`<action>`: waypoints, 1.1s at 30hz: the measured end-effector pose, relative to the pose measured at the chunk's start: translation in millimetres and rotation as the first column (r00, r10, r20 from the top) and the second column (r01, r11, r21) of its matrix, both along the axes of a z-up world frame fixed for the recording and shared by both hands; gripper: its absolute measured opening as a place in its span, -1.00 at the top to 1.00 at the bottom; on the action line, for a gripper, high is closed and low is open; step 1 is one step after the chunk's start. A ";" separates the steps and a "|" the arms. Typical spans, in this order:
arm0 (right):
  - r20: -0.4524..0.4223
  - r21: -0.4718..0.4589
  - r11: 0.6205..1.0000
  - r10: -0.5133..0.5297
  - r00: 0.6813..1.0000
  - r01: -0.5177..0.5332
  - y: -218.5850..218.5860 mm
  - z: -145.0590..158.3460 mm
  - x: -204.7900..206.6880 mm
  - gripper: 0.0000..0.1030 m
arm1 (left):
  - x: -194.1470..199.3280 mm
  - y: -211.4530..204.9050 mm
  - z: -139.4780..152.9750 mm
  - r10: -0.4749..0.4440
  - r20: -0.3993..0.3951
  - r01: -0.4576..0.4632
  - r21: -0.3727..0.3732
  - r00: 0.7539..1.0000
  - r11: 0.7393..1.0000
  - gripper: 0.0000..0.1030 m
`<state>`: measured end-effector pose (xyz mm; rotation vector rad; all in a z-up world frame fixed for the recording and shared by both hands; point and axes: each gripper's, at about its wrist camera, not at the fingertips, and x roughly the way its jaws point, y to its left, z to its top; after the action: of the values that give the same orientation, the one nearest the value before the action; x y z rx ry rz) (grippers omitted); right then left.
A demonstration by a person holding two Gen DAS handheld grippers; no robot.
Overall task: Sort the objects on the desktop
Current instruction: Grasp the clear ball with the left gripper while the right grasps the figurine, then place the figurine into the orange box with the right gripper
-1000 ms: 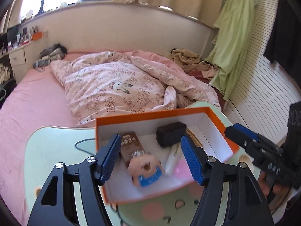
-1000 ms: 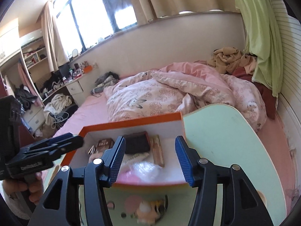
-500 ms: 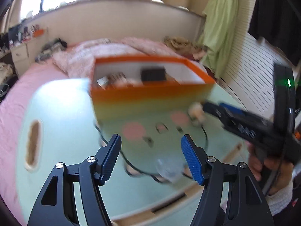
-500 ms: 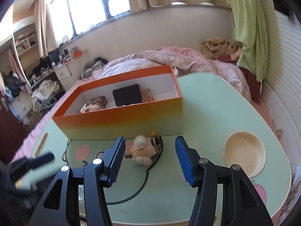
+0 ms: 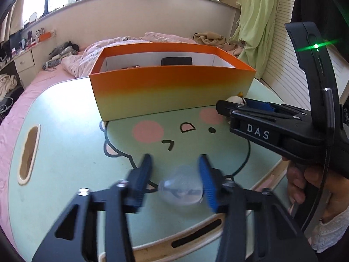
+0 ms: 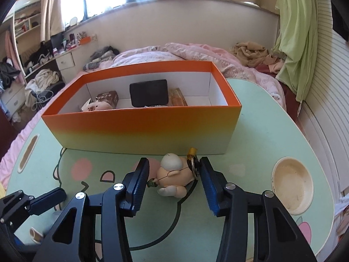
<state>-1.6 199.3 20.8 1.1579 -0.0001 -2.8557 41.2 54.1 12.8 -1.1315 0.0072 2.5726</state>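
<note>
An orange box (image 5: 172,91) (image 6: 144,128) stands at the back of the mint-green table (image 5: 65,157) (image 6: 257,135). Inside it lie a black case (image 6: 149,96), a brown packet (image 6: 108,98), a pink plush (image 6: 96,107) and an amber item (image 6: 177,100). My left gripper (image 5: 175,174) is open, its blue fingers either side of a clear roundish plastic item (image 5: 182,188) on the table. My right gripper (image 6: 174,178) is open around a cream plush keychain figure (image 6: 174,175) with a metal ring, just in front of the box. The right gripper (image 5: 222,107) also shows in the left wrist view.
A round recessed cup holder (image 6: 292,188) sits in the table at the right. A slot handle (image 5: 28,155) is cut in the left edge. A bed with a pink duvet (image 6: 196,52) lies behind the table. A slatted white wall (image 6: 327,100) runs on the right.
Both grippers drew back from over the box and dropped to the table in front of it. The left now brackets the clear item, the right the plush keychain.
</note>
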 end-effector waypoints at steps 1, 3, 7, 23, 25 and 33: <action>-0.003 0.007 1.000 0.005 1.000 -0.005 -1.2 0.1 0.8 0.10 | -0.9 -0.5 -0.2 0.001 0.000 -0.001 0.003 1.000 1.000 0.49; -0.005 0.016 1.000 0.014 1.000 -0.014 -3.0 0.5 1.8 0.11 | -2.4 -2.2 -0.4 0.004 0.004 -0.004 0.012 1.000 1.000 0.54; -0.008 -0.005 1.000 0.011 1.000 -0.011 -0.7 2.7 4.6 0.32 | -5.3 -5.9 2.0 0.007 0.010 -0.007 0.027 1.000 1.000 0.58; -0.090 -0.033 0.999 0.023 0.996 -0.026 4.1 47.6 30.0 0.34 | -11.8 -36.1 87.6 0.021 -0.159 -0.008 0.078 0.987 0.997 0.64; -0.119 -0.037 0.999 0.028 0.993 -0.032 3.8 59.5 31.4 0.34 | -19.5 -37.6 105.3 0.027 -0.198 -0.009 0.091 0.980 0.996 0.64; -0.168 -0.017 0.999 0.028 0.985 -0.032 0.5 80.9 -14.2 0.34 | -81.9 -12.1 127.1 -0.013 -0.215 0.029 0.070 0.976 0.997 0.64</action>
<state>-15.8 199.8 101.7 0.9022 -0.0034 -2.9097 -40.7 42.0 139.9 -0.8191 -0.0232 2.6405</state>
